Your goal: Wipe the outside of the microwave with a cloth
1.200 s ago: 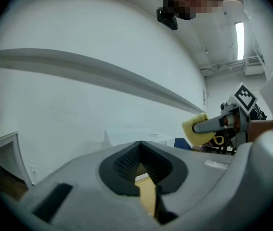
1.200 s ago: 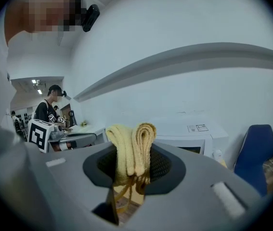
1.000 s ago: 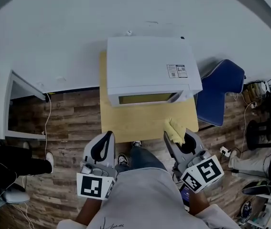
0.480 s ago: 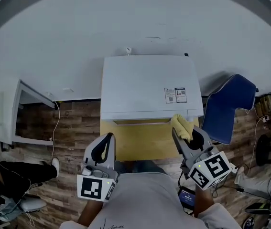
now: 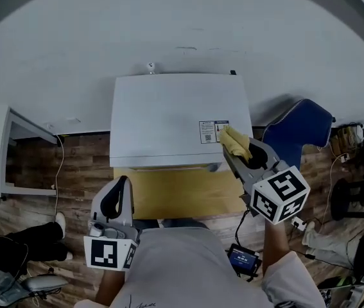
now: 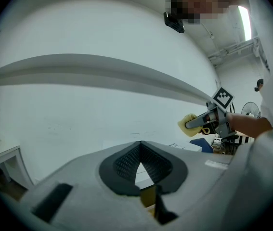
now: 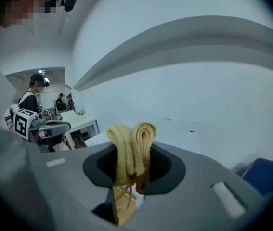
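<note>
Seen from above: one microwave (image 5: 175,117), white, on one wooden table (image 5: 169,194). Two grippers in view. One yellow cloth (image 5: 235,141), folded, clamped tight between the jaws of the right gripper (image 5: 232,151). Lifted within the last second from low in front of the microwave up to its top, now at the right front corner, beside the one label (image 5: 212,131). Hard to tell whether touching the top yet. Probably about to start wiping there, with all of the outside left to do. Left gripper (image 5: 120,188) low in front of the microwave, jaws closed on nothing, idle. One blue chair (image 5: 297,130) right of the microwave.
</note>
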Motion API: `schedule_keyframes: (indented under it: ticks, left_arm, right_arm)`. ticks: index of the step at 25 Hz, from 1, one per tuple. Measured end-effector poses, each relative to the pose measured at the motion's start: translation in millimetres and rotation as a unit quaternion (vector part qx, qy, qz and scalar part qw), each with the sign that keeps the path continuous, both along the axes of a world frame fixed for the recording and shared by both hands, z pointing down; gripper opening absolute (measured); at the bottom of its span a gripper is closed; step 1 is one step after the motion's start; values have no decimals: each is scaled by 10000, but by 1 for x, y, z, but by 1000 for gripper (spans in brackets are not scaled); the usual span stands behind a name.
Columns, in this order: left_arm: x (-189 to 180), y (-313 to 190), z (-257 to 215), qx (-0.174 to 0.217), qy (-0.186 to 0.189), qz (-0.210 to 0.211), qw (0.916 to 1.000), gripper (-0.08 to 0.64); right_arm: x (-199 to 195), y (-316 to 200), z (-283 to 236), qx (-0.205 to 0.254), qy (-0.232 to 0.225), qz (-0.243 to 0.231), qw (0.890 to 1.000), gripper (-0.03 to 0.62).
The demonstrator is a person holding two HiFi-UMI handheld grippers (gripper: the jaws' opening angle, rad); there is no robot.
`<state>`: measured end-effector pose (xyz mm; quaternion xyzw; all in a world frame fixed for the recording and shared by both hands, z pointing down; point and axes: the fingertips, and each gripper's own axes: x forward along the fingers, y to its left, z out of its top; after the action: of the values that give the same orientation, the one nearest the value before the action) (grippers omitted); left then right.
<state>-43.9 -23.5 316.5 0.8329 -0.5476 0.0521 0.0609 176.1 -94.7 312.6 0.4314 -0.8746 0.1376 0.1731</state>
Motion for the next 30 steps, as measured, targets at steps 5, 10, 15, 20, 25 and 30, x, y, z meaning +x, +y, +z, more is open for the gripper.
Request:
schedule_keyframes:
  ticks: [5, 10, 15, 20, 25, 30]
  left_arm:
    - [-4, -13, 6, -89, 78, 37, 9999, -1]
    - [-4, -24, 4, -64, 96, 93, 9999, -1]
    - [-12, -28, 10, -127, 166, 55, 9998, 0]
    - [-23, -26, 15, -238, 236, -25, 9994, 0]
    - [-27, -28, 19, -281, 247, 13, 9993, 0]
    - [-29, -29, 22, -313, 256, 75, 9992, 0]
  right_arm:
    - [10, -40, -2, -146, 343, 38, 9993, 120]
    - [26, -86, 6, -370, 631, 225, 9971, 120]
    - [51, -133, 21, -686, 921, 553, 9918, 120]
    - [76, -174, 41, -1125, 1283, 863, 9816, 120]
    - [92, -205, 61, -1561, 1614, 1032, 9690, 120]
    - [106, -227, 80, -1891, 1918, 1249, 9549, 120]
